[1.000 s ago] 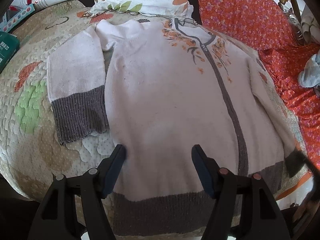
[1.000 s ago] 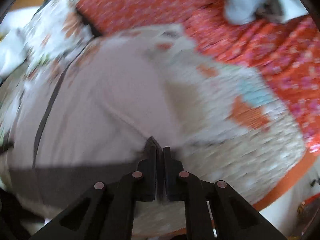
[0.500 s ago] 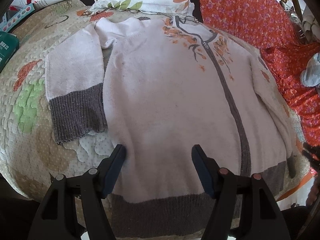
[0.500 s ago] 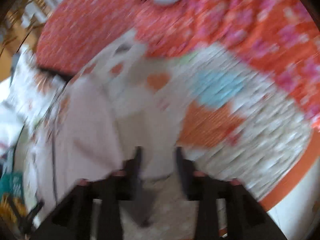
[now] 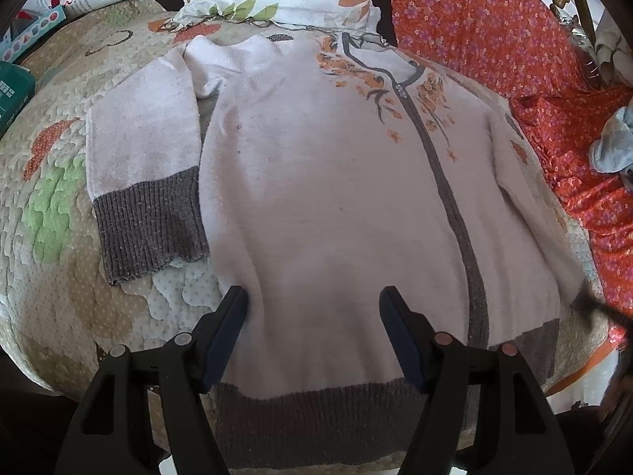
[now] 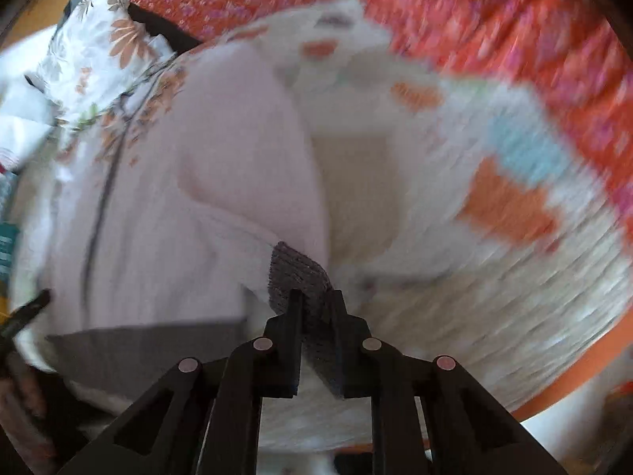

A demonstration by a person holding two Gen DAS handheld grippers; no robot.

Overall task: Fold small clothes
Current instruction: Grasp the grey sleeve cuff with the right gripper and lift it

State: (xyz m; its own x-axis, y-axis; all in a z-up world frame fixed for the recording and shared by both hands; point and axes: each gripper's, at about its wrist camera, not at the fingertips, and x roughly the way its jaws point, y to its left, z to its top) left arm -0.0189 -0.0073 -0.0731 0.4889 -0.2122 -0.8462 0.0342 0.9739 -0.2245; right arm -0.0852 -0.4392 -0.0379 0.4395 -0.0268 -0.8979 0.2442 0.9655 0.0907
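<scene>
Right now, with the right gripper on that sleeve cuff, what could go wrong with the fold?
The right gripper pinches only the edge of the grey cuff, so it may slip free. The left gripper hangs open over the cardigan, pinning nothing, so pulling the sleeve could drag and wrinkle the body.

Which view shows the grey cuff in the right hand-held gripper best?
The right wrist view: the grey cuff sits pinched in the right hand-held gripper, close and fairly sharp. The left wrist view shows only a dark blur at the cardigan's edge.
</scene>
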